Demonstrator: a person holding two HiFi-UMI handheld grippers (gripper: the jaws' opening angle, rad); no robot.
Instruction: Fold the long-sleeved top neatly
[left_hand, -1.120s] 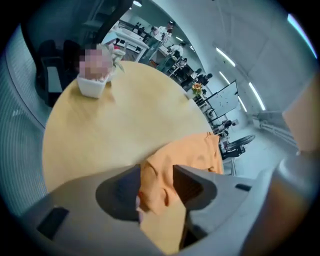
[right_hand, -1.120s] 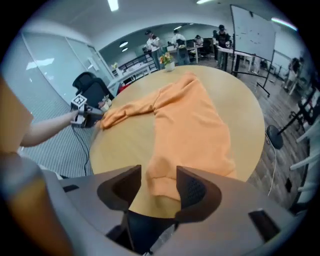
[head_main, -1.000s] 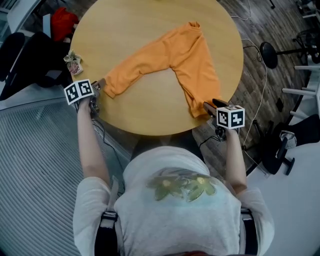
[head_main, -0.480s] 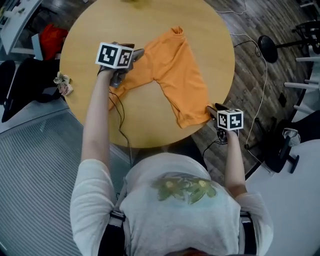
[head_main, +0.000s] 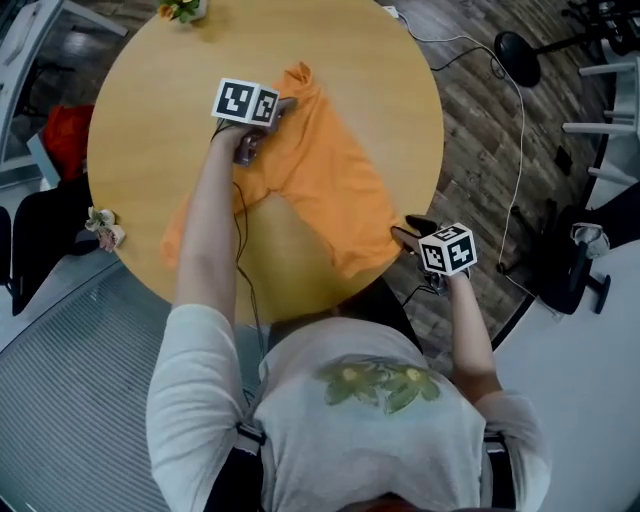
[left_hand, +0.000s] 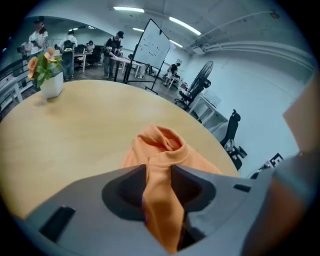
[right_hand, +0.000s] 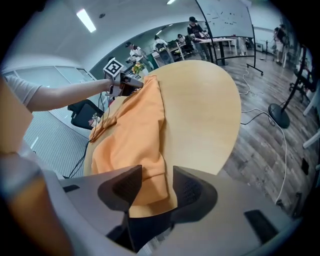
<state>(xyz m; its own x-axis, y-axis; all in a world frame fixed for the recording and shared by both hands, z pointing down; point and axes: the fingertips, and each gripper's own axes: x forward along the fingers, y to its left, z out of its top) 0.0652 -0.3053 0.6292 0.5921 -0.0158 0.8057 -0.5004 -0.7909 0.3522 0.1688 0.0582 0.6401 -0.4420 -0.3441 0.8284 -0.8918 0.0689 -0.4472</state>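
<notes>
The orange long-sleeved top (head_main: 325, 185) lies on the round desk (head_main: 390, 90), its long axis slanting from the collar (head_main: 298, 72) at the far side to its lower edge at the near right rim. The left hand-held gripper (head_main: 287, 105) sits just beside the collar, which lies straight ahead of it, and its jaws are closing on a band of orange cloth pinched between them. The right hand-held gripper (head_main: 402, 236) is at the opposite, near end. Its jaws stand apart with a corner of the cloth between them, one pad clear of it. The left hand looks better placed to lay its held part down along that axis
</notes>
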